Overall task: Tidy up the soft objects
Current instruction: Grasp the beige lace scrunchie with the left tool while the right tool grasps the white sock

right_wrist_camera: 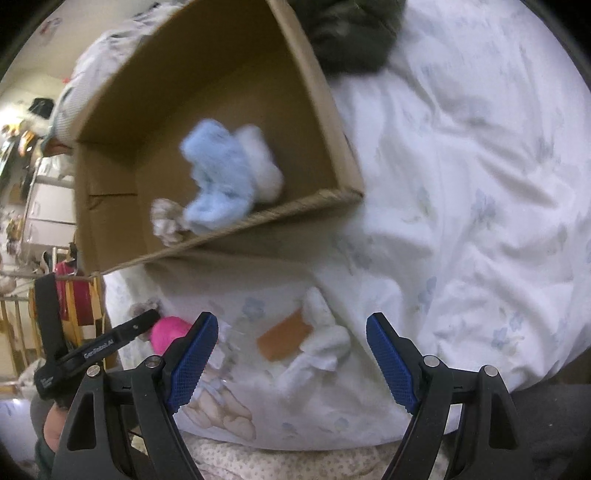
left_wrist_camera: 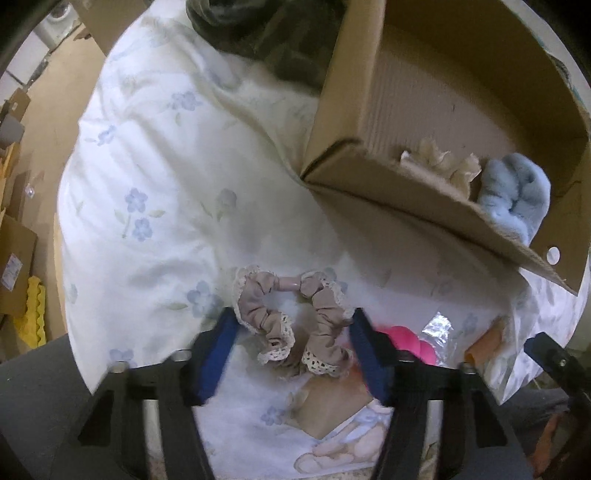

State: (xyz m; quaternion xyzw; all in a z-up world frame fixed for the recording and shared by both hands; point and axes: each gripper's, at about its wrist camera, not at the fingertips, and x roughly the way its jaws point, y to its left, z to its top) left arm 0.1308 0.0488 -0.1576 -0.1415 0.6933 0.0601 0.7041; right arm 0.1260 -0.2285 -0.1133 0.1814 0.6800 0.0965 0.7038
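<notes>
A beige lace-trimmed scrunchie (left_wrist_camera: 291, 325) lies on the floral bedsheet (left_wrist_camera: 155, 184) between the blue pads of my open left gripper (left_wrist_camera: 293, 325), untouched by them. A cardboard box (left_wrist_camera: 369, 110) at the upper right holds a light blue fluffy item (left_wrist_camera: 513, 192) and a cream scrunchie (left_wrist_camera: 443, 158). In the right wrist view the box (right_wrist_camera: 207, 103) holds the blue fluffy item (right_wrist_camera: 225, 173) and the cream scrunchie (right_wrist_camera: 166, 221). My right gripper (right_wrist_camera: 291, 332) is open and empty above a white sock (right_wrist_camera: 325, 332) with an orange card (right_wrist_camera: 284, 339). A pink soft item (right_wrist_camera: 168, 332) lies to its left.
The pink item (left_wrist_camera: 406, 339) and clear plastic wrap (left_wrist_camera: 439, 328) lie right of the left gripper. A dark garment (left_wrist_camera: 266, 33) lies at the bed's far side, also in the right wrist view (right_wrist_camera: 351, 33). Cardboard boxes (left_wrist_camera: 14, 258) stand on the floor left of the bed.
</notes>
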